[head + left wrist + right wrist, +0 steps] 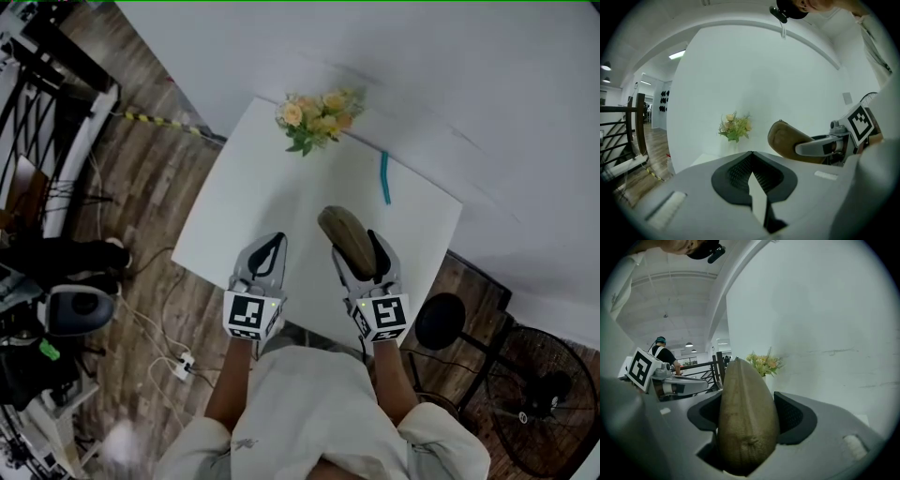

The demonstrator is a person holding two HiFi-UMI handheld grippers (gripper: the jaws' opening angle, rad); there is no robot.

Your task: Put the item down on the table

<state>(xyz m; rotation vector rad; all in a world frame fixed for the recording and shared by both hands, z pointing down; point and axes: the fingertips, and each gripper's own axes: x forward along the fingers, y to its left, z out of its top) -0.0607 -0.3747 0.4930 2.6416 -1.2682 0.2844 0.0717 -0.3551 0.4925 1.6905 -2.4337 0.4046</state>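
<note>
The right gripper's (360, 253) jaws are clamped on an olive-brown oblong item (746, 423), which sticks out forward over the near part of the white surface (281, 197). Beside it, the left gripper's (753, 164) jaws are closed together, empty. A flower bunch (317, 117) sits at the far edge.

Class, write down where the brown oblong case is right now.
In the head view, the brown oblong case is clamped in the right gripper, over the near right part of the white table, with the teal stick beyond it.
</note>
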